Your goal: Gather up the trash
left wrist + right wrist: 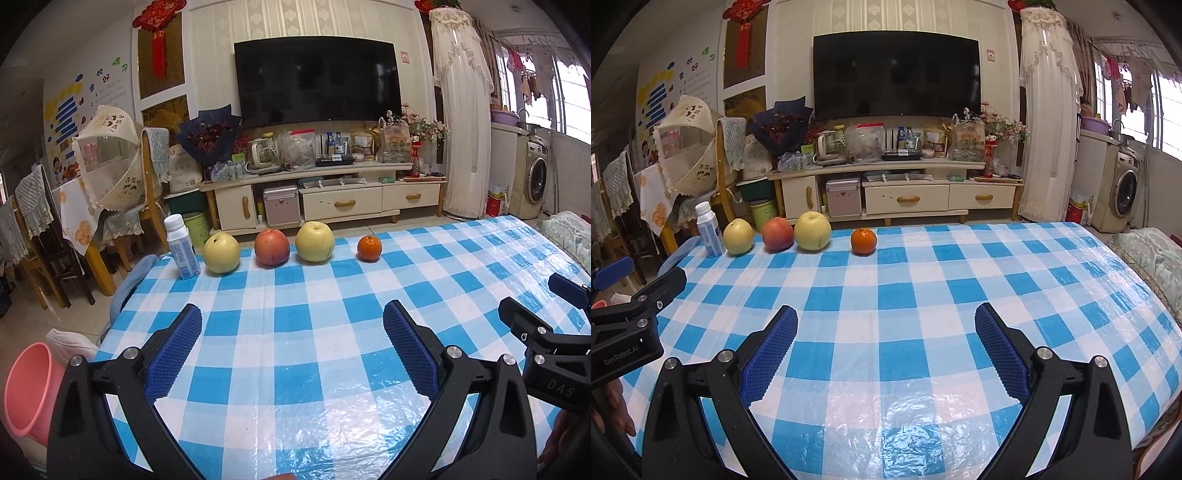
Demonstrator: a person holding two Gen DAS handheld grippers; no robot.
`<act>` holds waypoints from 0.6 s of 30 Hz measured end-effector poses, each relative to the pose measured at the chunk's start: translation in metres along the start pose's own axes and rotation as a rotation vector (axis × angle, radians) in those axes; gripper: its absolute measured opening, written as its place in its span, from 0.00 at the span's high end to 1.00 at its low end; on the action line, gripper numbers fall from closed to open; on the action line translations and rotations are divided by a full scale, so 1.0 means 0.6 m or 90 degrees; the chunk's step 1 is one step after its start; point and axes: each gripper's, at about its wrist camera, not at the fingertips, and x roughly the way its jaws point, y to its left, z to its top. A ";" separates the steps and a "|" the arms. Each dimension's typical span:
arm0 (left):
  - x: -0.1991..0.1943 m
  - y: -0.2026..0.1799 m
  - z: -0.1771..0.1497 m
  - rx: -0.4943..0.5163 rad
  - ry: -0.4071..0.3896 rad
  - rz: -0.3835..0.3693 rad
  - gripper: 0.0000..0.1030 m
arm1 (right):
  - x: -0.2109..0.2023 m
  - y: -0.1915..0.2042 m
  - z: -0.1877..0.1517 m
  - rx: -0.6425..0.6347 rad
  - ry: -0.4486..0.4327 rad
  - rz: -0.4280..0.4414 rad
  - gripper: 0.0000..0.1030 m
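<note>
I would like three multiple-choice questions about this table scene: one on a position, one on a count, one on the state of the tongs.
1. Where does the white bottle stand?
A. left end of the fruit row
B. between the pears
C. beside the orange

2. How many fruits are in the row?
A. three
B. four
C. five

3. How are the left tongs?
A. shut on the bottle
B. shut, empty
C. open, empty

Answers: 1 A, it stands left of the first pear. 2 B, two pears, a red apple, an orange. 3 C, blue pads wide apart over the tablecloth.
</note>
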 end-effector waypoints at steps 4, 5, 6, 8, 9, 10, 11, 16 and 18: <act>-0.001 -0.002 0.001 0.002 -0.002 0.002 0.04 | -0.008 -0.002 0.004 -0.004 -0.016 0.004 0.07; -0.001 -0.004 0.001 0.004 -0.003 0.002 0.04 | -0.010 -0.001 0.005 -0.007 -0.020 0.003 0.07; -0.001 -0.003 0.001 0.003 -0.002 0.001 0.04 | -0.011 -0.001 0.005 -0.009 -0.022 0.002 0.07; -0.001 -0.003 0.002 0.001 -0.002 0.000 0.04 | -0.011 0.000 0.005 -0.011 -0.025 0.005 0.07; -0.001 -0.004 0.001 0.003 -0.003 0.001 0.04 | -0.010 0.000 0.005 -0.011 -0.023 0.007 0.07; -0.001 -0.004 0.001 0.003 -0.003 0.001 0.04 | -0.009 0.001 0.005 -0.012 -0.023 0.007 0.07; -0.001 -0.003 0.001 0.002 -0.003 0.001 0.04 | -0.009 0.003 0.005 -0.014 -0.023 0.008 0.07; 0.000 -0.004 0.002 0.001 -0.004 0.001 0.04 | -0.005 0.008 0.005 -0.021 -0.025 0.013 0.07; 0.001 -0.005 0.002 0.001 -0.002 0.001 0.04 | -0.001 0.010 0.004 -0.023 -0.022 0.013 0.07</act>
